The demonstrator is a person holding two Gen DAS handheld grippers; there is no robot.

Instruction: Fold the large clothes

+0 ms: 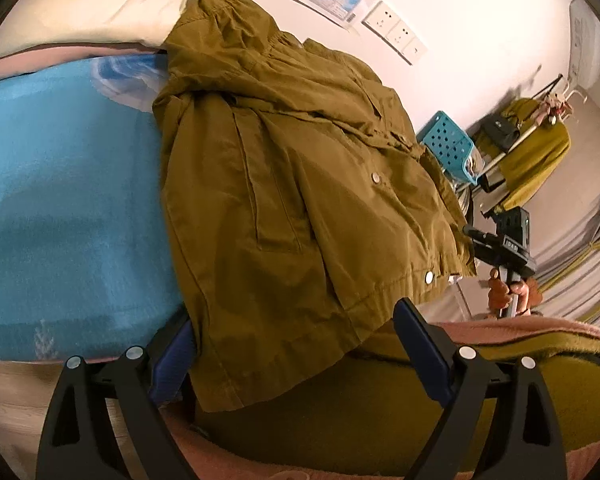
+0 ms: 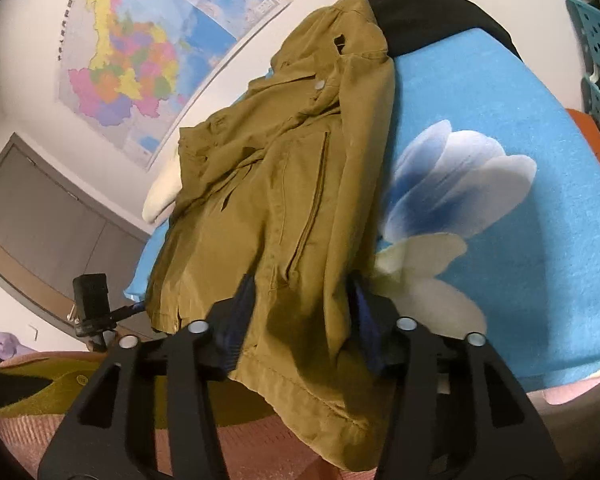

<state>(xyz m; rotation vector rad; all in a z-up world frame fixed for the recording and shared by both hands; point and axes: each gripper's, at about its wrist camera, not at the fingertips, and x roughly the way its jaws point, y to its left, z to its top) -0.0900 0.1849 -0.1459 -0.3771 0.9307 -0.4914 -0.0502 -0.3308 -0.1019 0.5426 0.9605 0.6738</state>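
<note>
Your left claw (image 1: 296,344) is spread wide, one blue pad on each side of the olive jacket's (image 1: 300,184) hem. The hem hangs between them, but neither pad is pressing on it. Your right claw (image 2: 300,320) sits narrower around the other hem corner, with folds of cloth bunched between its fingers (image 2: 240,316). I honestly can't tell if the pads are actually biting yet.

The jacket (image 2: 284,216) lies flat on the bed's blue flower-print blanket (image 2: 500,200). It runs from the claws toward 12 o'clock, and its hem droops over the bed's near edge.

In the left view a cream pillow (image 1: 100,12) sits at 11 o'clock by the collar, and a teal perforated basket (image 1: 448,144) at 2 o'clock. In the right view a colourful wall map (image 2: 128,60) hangs at 10 o'clock.
</note>
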